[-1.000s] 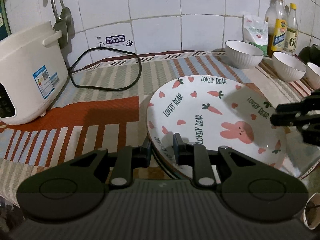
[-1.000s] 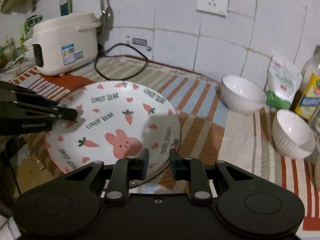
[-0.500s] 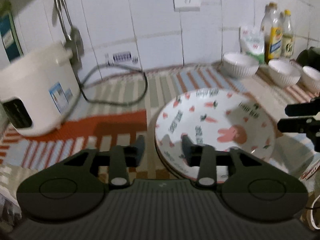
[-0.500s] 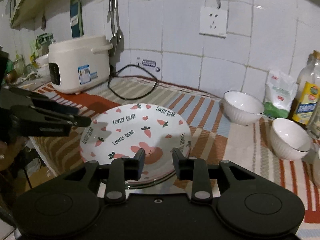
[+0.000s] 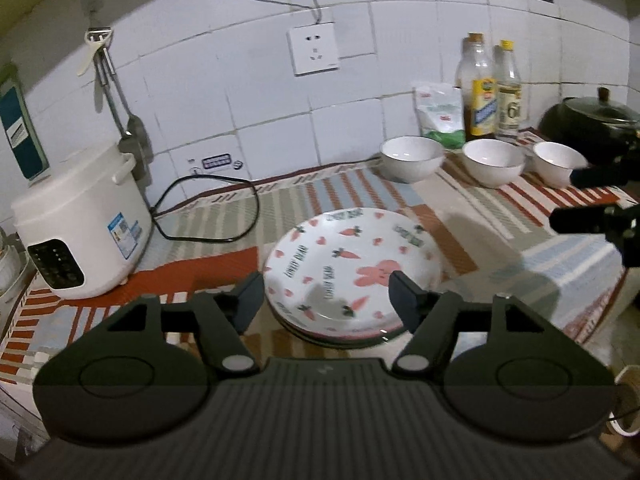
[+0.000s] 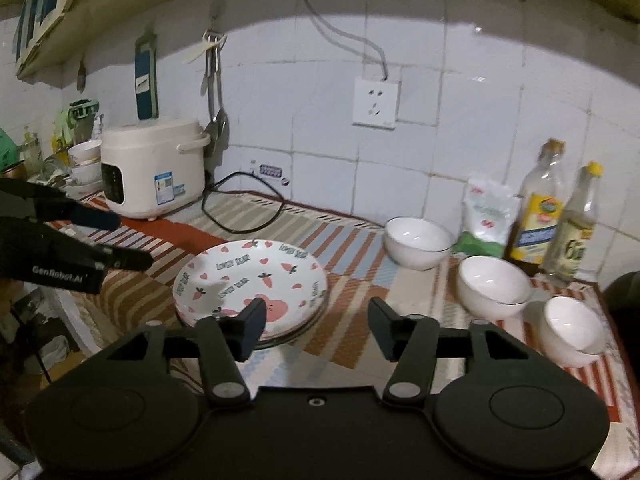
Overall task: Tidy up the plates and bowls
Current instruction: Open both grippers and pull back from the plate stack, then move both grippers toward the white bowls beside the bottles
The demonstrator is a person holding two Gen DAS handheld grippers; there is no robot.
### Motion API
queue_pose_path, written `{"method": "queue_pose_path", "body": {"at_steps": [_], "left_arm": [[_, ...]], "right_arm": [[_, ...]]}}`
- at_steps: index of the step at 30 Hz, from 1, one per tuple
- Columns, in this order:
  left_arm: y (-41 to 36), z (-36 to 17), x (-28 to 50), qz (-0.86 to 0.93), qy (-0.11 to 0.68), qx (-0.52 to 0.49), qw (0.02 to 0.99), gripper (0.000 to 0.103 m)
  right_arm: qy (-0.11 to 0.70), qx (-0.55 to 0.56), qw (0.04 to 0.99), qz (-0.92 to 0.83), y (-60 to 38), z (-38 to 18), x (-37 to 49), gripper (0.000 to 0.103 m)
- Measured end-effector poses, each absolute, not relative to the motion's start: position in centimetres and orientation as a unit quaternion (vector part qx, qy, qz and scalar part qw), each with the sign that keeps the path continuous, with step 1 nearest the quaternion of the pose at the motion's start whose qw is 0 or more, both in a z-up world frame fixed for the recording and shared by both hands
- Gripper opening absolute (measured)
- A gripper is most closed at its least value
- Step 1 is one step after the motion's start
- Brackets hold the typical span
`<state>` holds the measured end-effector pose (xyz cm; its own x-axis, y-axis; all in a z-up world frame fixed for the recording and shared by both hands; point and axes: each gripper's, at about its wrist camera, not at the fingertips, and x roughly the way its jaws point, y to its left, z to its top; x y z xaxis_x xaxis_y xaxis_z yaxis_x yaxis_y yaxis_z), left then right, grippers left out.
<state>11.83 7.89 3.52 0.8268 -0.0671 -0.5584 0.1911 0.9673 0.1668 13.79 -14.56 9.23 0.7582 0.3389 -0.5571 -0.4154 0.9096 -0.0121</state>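
Plates (image 5: 352, 272) lie in a short stack on the striped cloth (image 5: 224, 216) near the counter's front edge, the top one printed with a pink rabbit, carrots, hearts and "LOVELY BEAR". The left gripper (image 5: 327, 300) hangs above the stack's near rim with its jaws spread; they have just been opening, and nothing is pinched between them, though the plates show through the gap. The right gripper (image 6: 317, 330) hangs above the stack's right side, its jaws likewise spread after just opening, holding nothing; its left finger overlaps the plate rim in the right wrist view, but whether it touches I cannot tell. Each gripper shows at the edge of the other's view, both clear of the plates. Three white bowls stand apart from the stack toward the back right: the first bowl (image 6: 418, 243) nearest the wall, the second bowl (image 6: 494, 288) beside it, the third bowl (image 6: 572, 330) closest to the counter's right end. Behind them a bag (image 6: 486, 216) and two bottles (image 6: 556, 216) stand against the tiled wall. A rice cooker (image 5: 80, 224) sits at the left, its black cord (image 5: 224, 208) looping over the cloth. A socket (image 5: 314, 49) is on the wall above, and a dark pot (image 5: 592, 122) sits at far right.
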Motion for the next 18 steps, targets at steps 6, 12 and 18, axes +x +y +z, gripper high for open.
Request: {"method": "queue_pose_path", "body": {"at_steps": [6,12,18], "left_arm": [[4.7,4.1,10.2,-0.099,0.284,0.129,0.945,0.077],[1.3,4.4,9.4,-0.139,0.274,0.137,0.942,0.088],[-2.2,4.5,8.7,-0.171,0.26,0.154,0.938,0.093]], "right_arm": [[0.268,-0.072,0.942,0.187,-17.3,10.7,11.4,0.074],[0.247,-0.082,0.951,0.168,-20.1,11.6,9.4,0.09],[0.236,-0.091,0.956,0.15,-22.5,12.0,7.3,0.092]]}}
